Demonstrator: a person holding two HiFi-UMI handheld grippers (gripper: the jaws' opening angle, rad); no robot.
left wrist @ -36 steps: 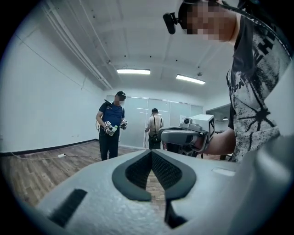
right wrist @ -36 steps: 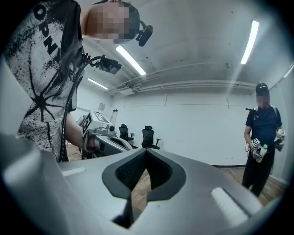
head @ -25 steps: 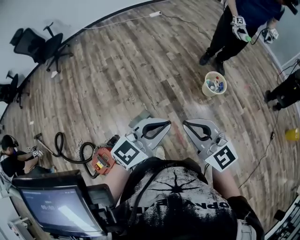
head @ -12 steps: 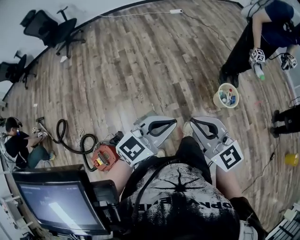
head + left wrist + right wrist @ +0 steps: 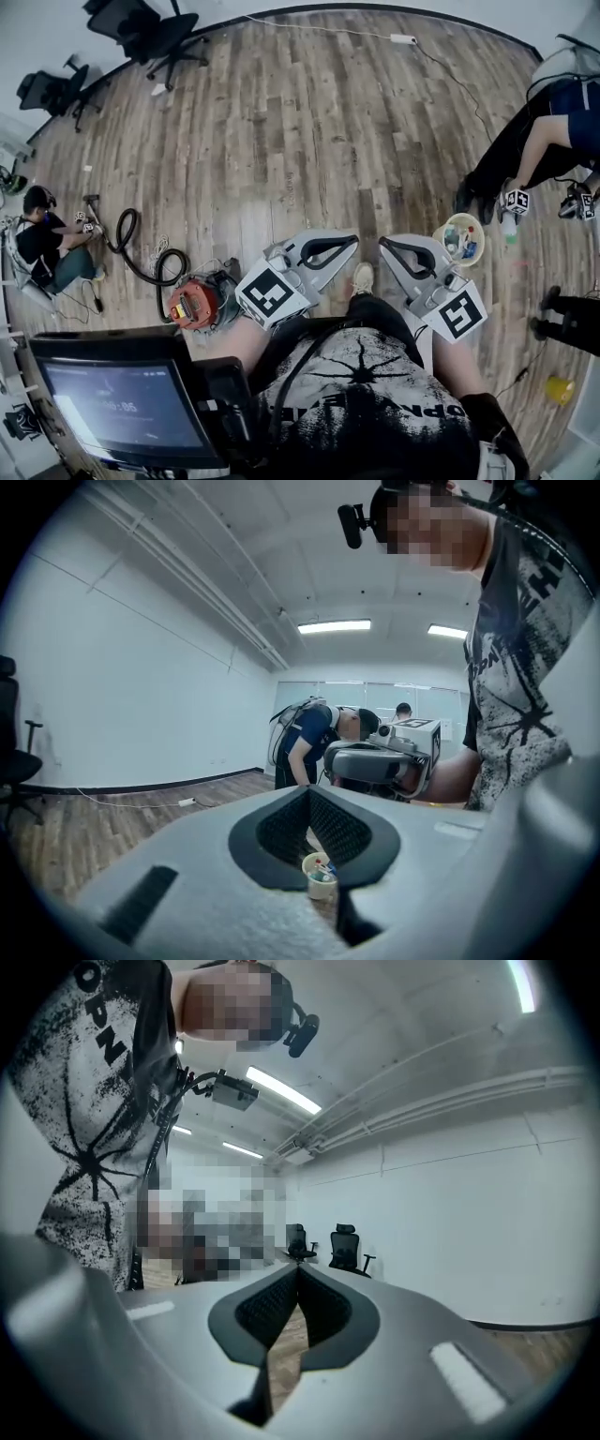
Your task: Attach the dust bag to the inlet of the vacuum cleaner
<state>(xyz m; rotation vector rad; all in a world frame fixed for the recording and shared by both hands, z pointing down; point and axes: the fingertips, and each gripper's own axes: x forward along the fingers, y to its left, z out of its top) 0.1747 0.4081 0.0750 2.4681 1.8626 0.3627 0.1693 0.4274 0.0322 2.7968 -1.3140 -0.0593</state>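
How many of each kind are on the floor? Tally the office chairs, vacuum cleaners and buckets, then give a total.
office chairs: 2
vacuum cleaner: 1
bucket: 1
Total: 4

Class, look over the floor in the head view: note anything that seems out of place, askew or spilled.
Nothing looks spilled or broken. Only the black hose stands out: it sprawls in loose loops across the floor from the red vacuum cleaner toward a seated person.
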